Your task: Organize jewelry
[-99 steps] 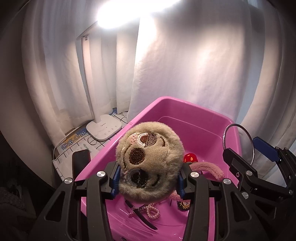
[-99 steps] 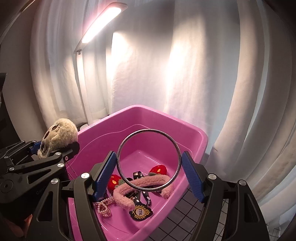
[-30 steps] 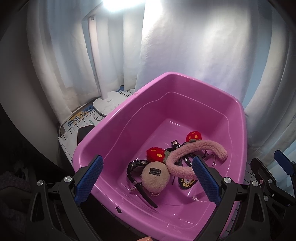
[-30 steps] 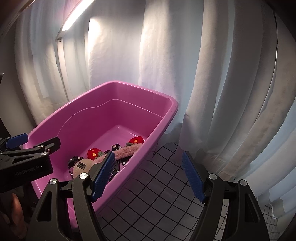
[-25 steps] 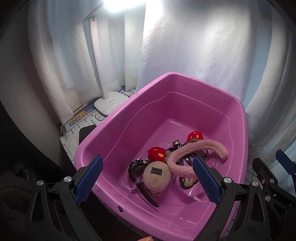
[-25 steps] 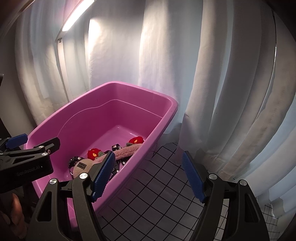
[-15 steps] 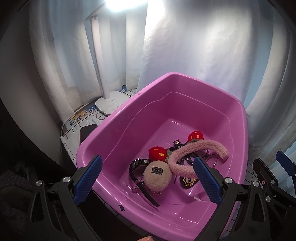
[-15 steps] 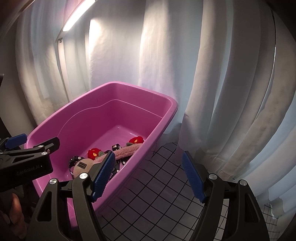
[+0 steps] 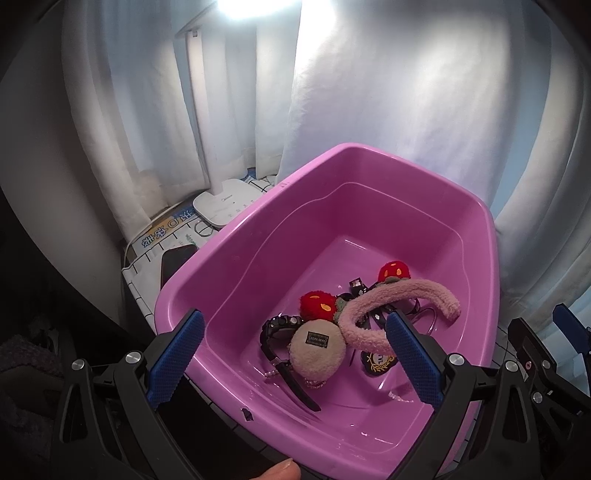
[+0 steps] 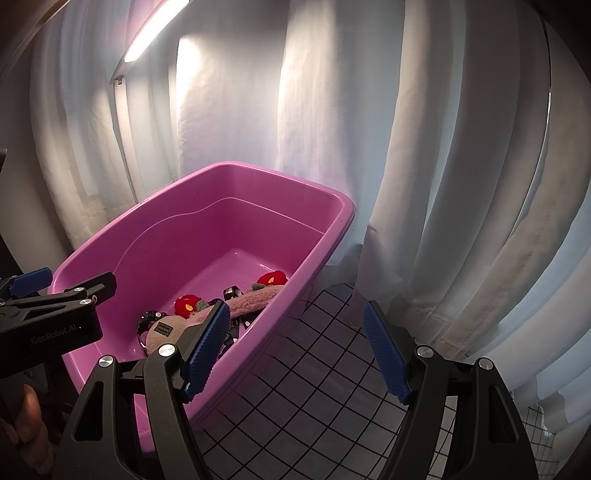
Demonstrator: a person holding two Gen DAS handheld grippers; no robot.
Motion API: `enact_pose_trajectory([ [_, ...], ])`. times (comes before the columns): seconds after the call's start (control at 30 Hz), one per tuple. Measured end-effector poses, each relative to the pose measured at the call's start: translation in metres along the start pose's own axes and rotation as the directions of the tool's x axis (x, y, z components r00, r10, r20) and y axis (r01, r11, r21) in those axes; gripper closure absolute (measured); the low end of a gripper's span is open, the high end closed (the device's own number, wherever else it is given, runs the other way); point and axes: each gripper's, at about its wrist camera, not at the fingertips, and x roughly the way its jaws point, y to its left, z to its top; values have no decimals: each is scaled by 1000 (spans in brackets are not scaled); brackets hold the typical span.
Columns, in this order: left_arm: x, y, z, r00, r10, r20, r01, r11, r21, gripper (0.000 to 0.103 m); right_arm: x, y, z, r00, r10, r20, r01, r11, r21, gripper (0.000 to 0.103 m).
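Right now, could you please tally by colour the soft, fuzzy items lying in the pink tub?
Red plush strawberries: 2
Pink fuzzy headband: 1
Beige round plush: 1
Total: 4, all inside the pink tub. The dark straps and beads under them are not counted.

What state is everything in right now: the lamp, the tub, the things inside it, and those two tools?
Desk lamp: switched on.
Pink tub: upright, uncovered.
Round plush toy: lying face down in the tub, label up.
Fuzzy pink headband: resting on the pile.
Left tool: open, holding nothing.
Right tool: open, holding nothing.
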Motion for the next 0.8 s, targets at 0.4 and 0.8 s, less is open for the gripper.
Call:
enact_pose_trajectory([
  [0.4, 1, 6, -2, 1000, 0, -6, 0, 1000, -3, 6, 0, 1, -1, 1000, 3, -2, -3, 1000, -1, 32],
  [0.8, 2, 3, -2, 1000, 4, -7, -4, 1000, 1, 6, 3, 1, 0, 1000, -1, -4, 1, 1000, 3, 32],
])
